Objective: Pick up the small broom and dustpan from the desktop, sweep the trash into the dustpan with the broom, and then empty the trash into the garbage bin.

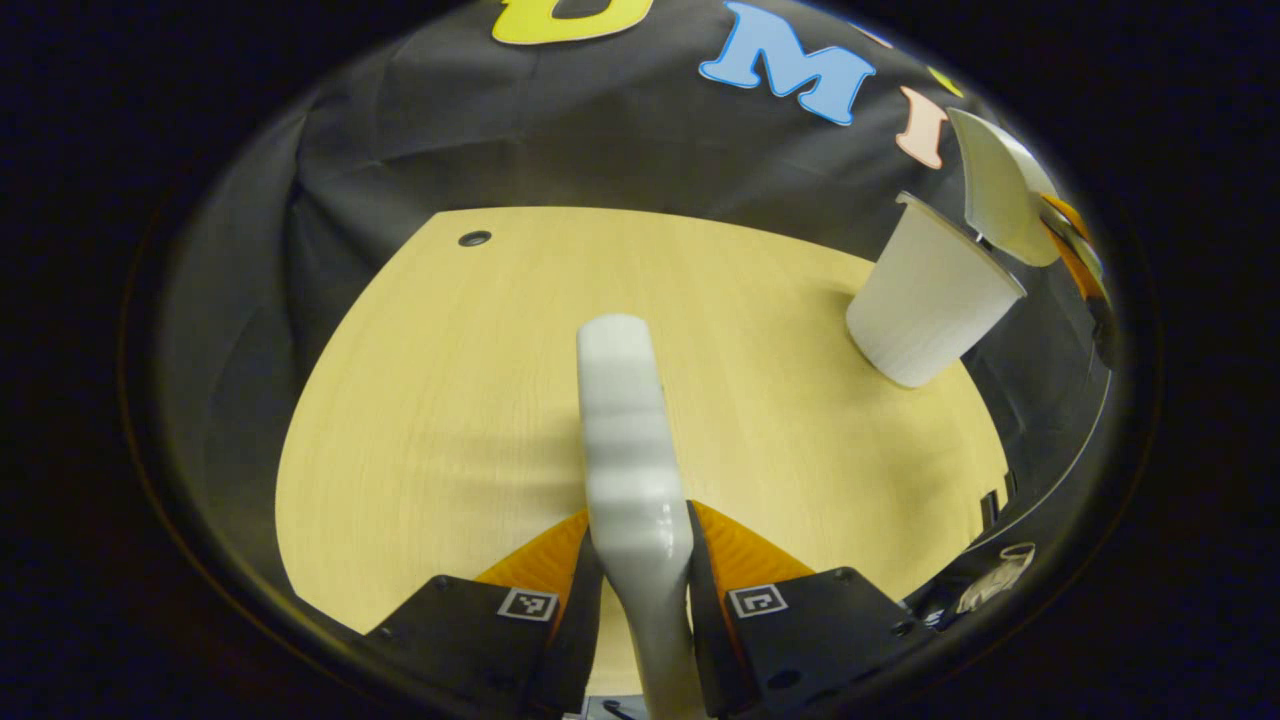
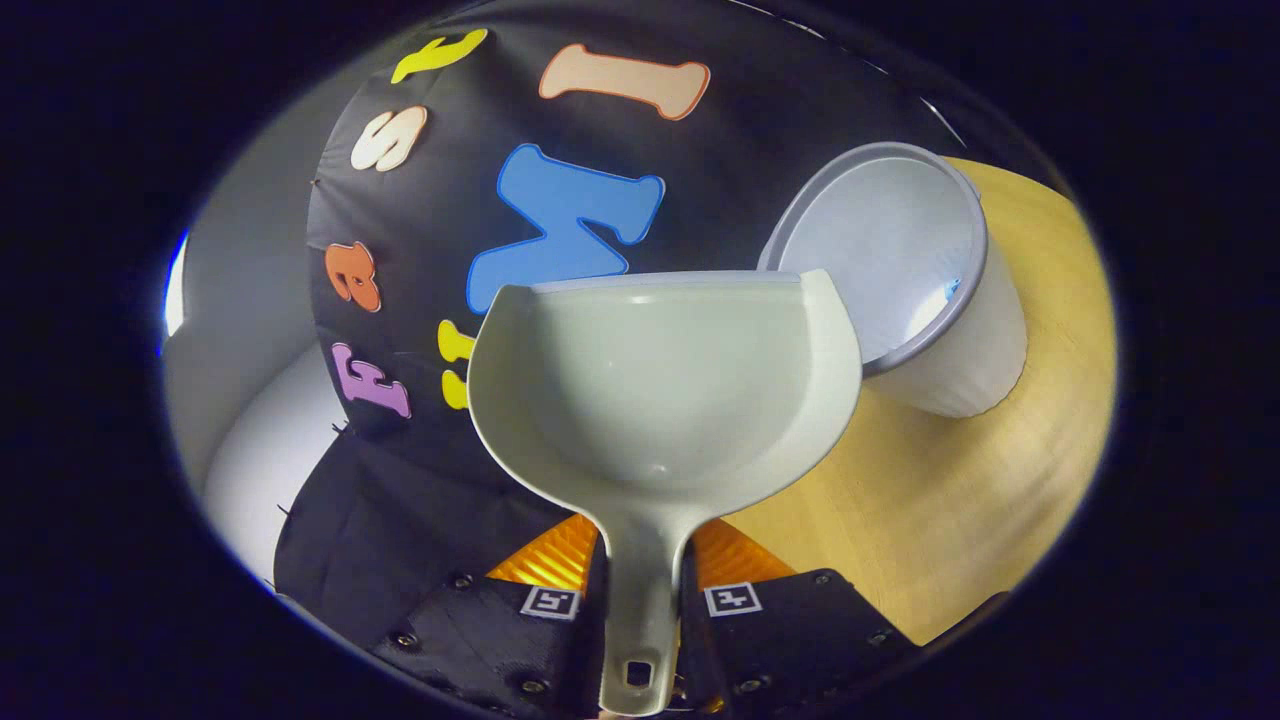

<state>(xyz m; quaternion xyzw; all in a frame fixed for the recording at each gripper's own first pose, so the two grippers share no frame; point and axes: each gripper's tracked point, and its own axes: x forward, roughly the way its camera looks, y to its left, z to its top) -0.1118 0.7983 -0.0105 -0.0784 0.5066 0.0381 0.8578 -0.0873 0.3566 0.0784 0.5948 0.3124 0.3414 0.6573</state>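
My left gripper (image 1: 640,520) is shut on the white broom (image 1: 625,420), which points forward over the pale wooden table (image 1: 450,400); I cannot see its bristles. The white garbage bin (image 1: 925,300) stands at the table's far right. Above its rim hangs the white dustpan (image 1: 1000,190), held by the right gripper (image 1: 1075,240). In the right gripper view, my right gripper (image 2: 645,545) is shut on the handle of the dustpan (image 2: 665,380). The pan looks empty, and its front edge lies just left of the open mouth of the bin (image 2: 900,250).
A small dark hole (image 1: 474,238) sits in the table's far left part. The black cloth wall closes in behind and to the left. The table (image 2: 960,500) ends close to the right of the bin.
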